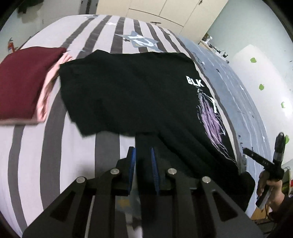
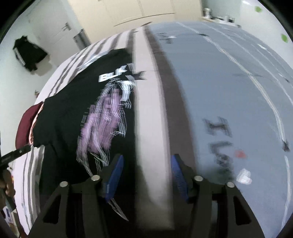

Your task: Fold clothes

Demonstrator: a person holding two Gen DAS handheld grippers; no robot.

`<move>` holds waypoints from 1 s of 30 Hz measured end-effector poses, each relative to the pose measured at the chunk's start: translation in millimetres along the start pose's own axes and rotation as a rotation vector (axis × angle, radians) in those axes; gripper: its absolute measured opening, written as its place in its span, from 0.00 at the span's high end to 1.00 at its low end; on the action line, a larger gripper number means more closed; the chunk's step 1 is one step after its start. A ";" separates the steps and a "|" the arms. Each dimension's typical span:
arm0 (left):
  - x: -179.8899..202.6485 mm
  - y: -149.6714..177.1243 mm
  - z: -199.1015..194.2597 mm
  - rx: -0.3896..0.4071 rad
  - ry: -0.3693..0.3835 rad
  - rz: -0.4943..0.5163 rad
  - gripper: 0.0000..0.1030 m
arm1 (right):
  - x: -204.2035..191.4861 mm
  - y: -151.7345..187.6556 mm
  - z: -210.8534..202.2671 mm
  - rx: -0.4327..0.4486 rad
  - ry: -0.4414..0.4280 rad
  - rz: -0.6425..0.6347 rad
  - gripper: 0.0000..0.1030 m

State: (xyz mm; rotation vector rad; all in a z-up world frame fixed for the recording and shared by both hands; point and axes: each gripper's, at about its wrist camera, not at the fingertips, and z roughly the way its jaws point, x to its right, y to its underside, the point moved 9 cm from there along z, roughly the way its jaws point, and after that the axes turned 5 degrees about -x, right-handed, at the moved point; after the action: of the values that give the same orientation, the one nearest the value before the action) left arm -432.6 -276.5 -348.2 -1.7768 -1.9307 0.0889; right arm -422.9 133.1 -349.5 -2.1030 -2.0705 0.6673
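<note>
The left gripper (image 1: 143,161) is seen slightly parted with nothing pinched; the right gripper (image 2: 146,175) is held wide, empty. Beyond them, the black T-shirt (image 1: 128,95) lies on the striped bed (image 1: 55,146): limp, light, probably best pinched at the near hem corners.

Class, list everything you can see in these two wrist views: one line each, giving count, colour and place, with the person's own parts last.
T-shirt: one, black with white BLK lettering and a purple print, spread on the bed.
Folded clothes: one stack, maroon on top with pink beneath, left of the T-shirt.
Bed cover: one, pale with grey stripes and a star motif, blue-grey on its right side.
Dark garment: one, black, hanging on the far wall.
Cupboards: cream, behind the bed.
Left tongs: black with blue pads, slightly apart, nothing between them.
Right tongs: black with blue pads, open, empty.
Hand: one, holding the right tongs.
</note>
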 end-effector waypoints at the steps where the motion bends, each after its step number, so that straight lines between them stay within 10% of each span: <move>1: -3.4 -0.3 -5.6 0.005 -0.013 -0.009 0.85 | 13.9 7.6 -7.2 0.000 0.005 0.018 0.45; 11: -25.4 81.5 -43.2 0.021 -0.166 -0.187 0.85 | 86.9 96.1 -30.4 -0.090 -0.088 0.099 0.43; 18: -22.2 117.3 -40.1 0.015 -0.173 -0.255 0.85 | 85.3 99.8 -14.9 -0.059 -0.125 0.070 0.38; 22: -25.6 124.0 -37.7 0.017 -0.156 -0.264 0.85 | 63.1 93.4 -29.0 -0.028 -0.177 0.012 0.90; 30: -59.3 140.3 -79.4 0.025 -0.152 -0.189 0.85 | -57.9 108.5 -84.1 0.069 -0.243 -0.171 0.98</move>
State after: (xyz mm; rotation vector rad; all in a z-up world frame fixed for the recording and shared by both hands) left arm -271.4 -335.6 -351.7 -1.6031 -2.1857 0.1863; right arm -288.7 88.8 -302.4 -1.8620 -2.2806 0.9952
